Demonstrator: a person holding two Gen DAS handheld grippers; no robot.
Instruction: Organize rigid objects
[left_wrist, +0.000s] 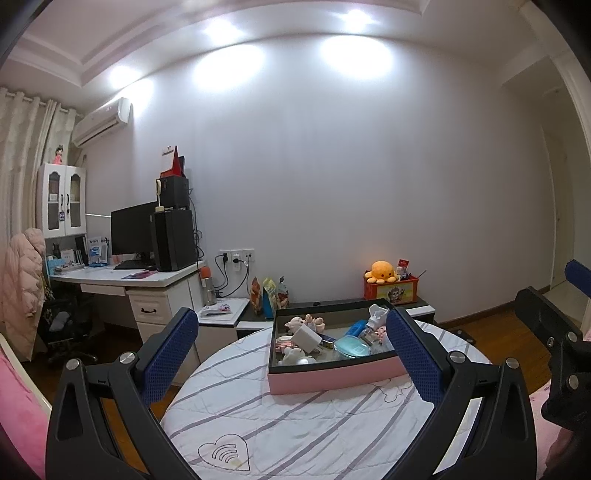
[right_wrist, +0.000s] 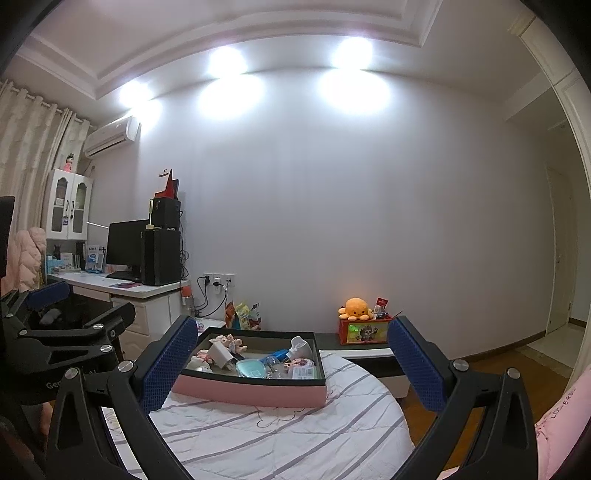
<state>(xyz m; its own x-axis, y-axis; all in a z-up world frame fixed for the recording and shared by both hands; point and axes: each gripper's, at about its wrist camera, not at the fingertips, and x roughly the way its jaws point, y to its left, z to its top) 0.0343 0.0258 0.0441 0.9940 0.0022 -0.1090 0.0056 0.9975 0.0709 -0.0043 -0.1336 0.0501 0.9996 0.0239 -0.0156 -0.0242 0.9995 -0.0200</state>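
A pink box (left_wrist: 332, 378) with a dark rim stands on a round table with a striped white cloth (left_wrist: 280, 428). In it lie a white charger plug (left_wrist: 307, 338), a teal oval case (left_wrist: 352, 347), a blue tube (left_wrist: 356, 326), a small pink plush (left_wrist: 308, 322) and other small items. My left gripper (left_wrist: 291, 350) is open and empty, held above the table in front of the box. My right gripper (right_wrist: 291, 358) is open and empty, also in front of the box (right_wrist: 251, 391). The charger plug (right_wrist: 221, 354) and the teal case (right_wrist: 251, 368) show there too.
A red toy box with an orange plush octopus (left_wrist: 382, 271) stands on a low dark cabinet (left_wrist: 421, 306) behind the table. Snack bags (left_wrist: 267, 295) stand at the wall. A white desk (left_wrist: 147, 284) with monitor and computer tower is at left. Pink bedding (right_wrist: 561, 417) lies at right.
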